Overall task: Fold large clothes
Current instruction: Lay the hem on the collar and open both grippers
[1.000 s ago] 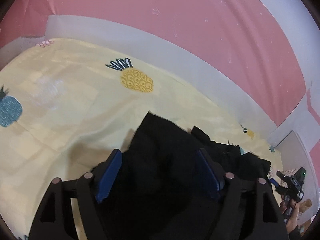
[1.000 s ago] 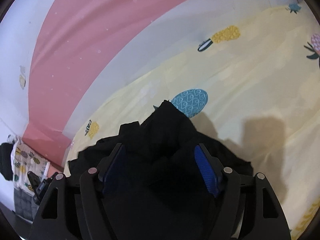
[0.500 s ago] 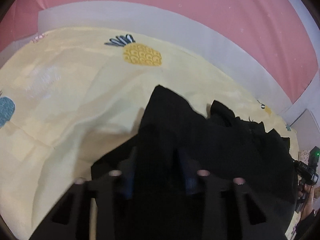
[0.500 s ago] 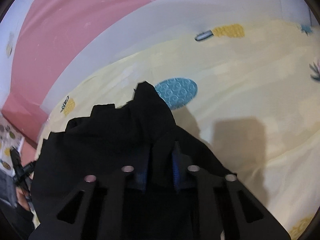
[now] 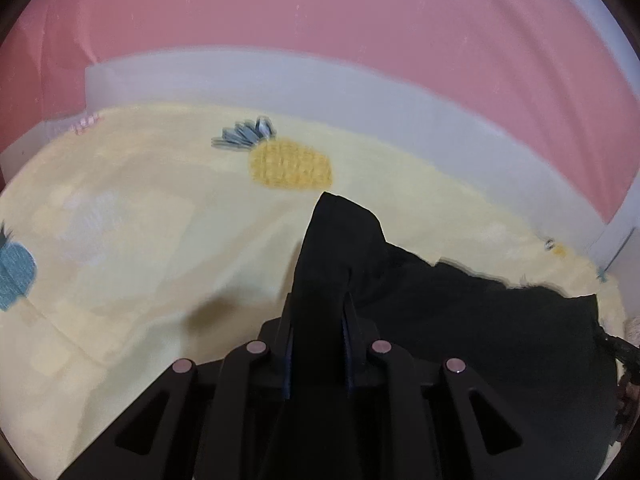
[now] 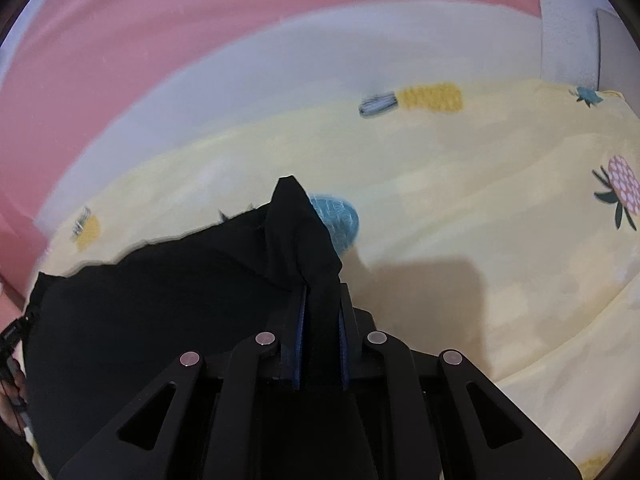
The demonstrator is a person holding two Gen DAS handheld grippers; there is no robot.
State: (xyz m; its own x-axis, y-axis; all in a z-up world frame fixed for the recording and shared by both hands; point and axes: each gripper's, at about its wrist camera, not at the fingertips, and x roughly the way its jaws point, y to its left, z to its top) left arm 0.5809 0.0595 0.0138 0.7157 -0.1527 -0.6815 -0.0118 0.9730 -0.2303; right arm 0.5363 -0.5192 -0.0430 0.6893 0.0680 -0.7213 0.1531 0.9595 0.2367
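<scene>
Our left gripper (image 5: pixel 318 312) and right gripper (image 6: pixel 320 300) each pinch a corner of the black cloth garment (image 5: pixel 460 320), jaws nearly closed. The garment stretches between us above the pale yellow pineapple-print bedsheet (image 5: pixel 140 240).

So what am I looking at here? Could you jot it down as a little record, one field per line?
surface: yellow bedsheet printed with pineapples
garment: black garment, dark and bunched, type unclear
left gripper: shut on a corner of the black garment
right gripper: shut on another corner of it
cloth between grippers: spread as one dark sheet
nearby prints: yellow pineapple beyond the left corner, blue pineapple partly hidden behind the right corner
background: pink fabric above a pale band
sharpness: both views are blurred
</scene>
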